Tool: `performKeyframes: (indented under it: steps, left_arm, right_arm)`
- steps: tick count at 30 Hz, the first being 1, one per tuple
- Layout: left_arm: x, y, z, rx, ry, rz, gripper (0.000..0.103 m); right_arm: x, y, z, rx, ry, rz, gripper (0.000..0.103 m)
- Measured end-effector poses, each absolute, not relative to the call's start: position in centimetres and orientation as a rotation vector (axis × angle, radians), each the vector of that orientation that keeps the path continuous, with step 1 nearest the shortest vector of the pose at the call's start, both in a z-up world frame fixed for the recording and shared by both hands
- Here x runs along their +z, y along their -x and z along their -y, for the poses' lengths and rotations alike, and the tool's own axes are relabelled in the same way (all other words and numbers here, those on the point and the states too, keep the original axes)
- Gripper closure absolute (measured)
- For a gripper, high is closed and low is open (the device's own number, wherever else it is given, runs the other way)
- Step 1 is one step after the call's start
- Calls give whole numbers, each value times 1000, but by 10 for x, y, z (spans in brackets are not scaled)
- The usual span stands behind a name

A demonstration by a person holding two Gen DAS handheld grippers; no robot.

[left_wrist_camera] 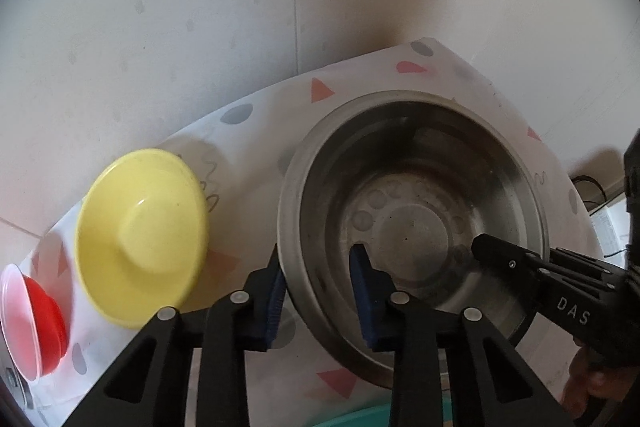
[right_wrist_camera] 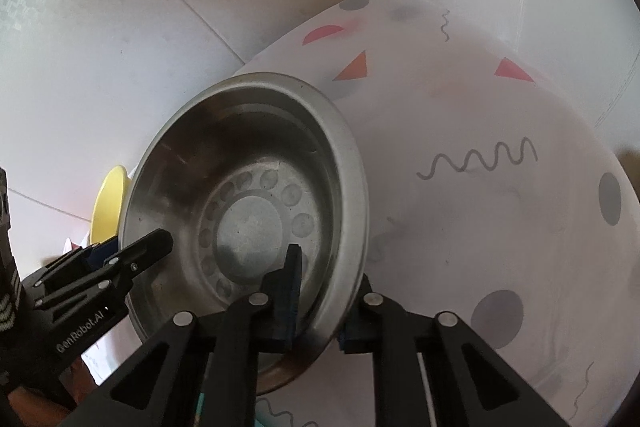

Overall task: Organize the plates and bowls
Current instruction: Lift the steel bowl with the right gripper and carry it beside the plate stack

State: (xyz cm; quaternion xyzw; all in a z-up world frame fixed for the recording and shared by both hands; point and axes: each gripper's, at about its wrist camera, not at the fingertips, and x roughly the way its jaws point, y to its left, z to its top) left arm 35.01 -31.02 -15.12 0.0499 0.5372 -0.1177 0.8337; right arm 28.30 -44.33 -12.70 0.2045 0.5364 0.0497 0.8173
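Observation:
A large steel bowl [left_wrist_camera: 412,223] sits tilted over the patterned tablecloth [left_wrist_camera: 260,131]. My left gripper [left_wrist_camera: 320,291] straddles its near-left rim, one blue pad inside and one outside, closed on the wall. My right gripper [right_wrist_camera: 320,303] straddles the bowl's [right_wrist_camera: 248,195] near-right rim the same way, gripping it. The right gripper also shows in the left wrist view [left_wrist_camera: 532,267], and the left gripper shows in the right wrist view [right_wrist_camera: 120,259]. A yellow bowl [left_wrist_camera: 140,243] lies upside down to the left. A red bowl [left_wrist_camera: 40,323] in a clear one lies further left.
The table stands in a corner of pale tiled walls [left_wrist_camera: 160,27]. The tablecloth [right_wrist_camera: 500,187] stretches out to the right of the steel bowl. A teal object [left_wrist_camera: 360,417] shows at the bottom edge. A hand [left_wrist_camera: 588,383] holds the right gripper.

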Motion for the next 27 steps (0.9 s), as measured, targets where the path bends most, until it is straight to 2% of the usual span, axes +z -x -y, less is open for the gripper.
performKeyframes:
  steps: [10,27]
  left_arm:
    - [-144,-333,302,-289,-81,-1117,76]
    - [-92,-282,261,-247,8,-1015,75]
  right_arm:
    - [-115,-275,441,83,-451,-1135,89]
    - [-76,-256,411,138,-418,-1074,89]
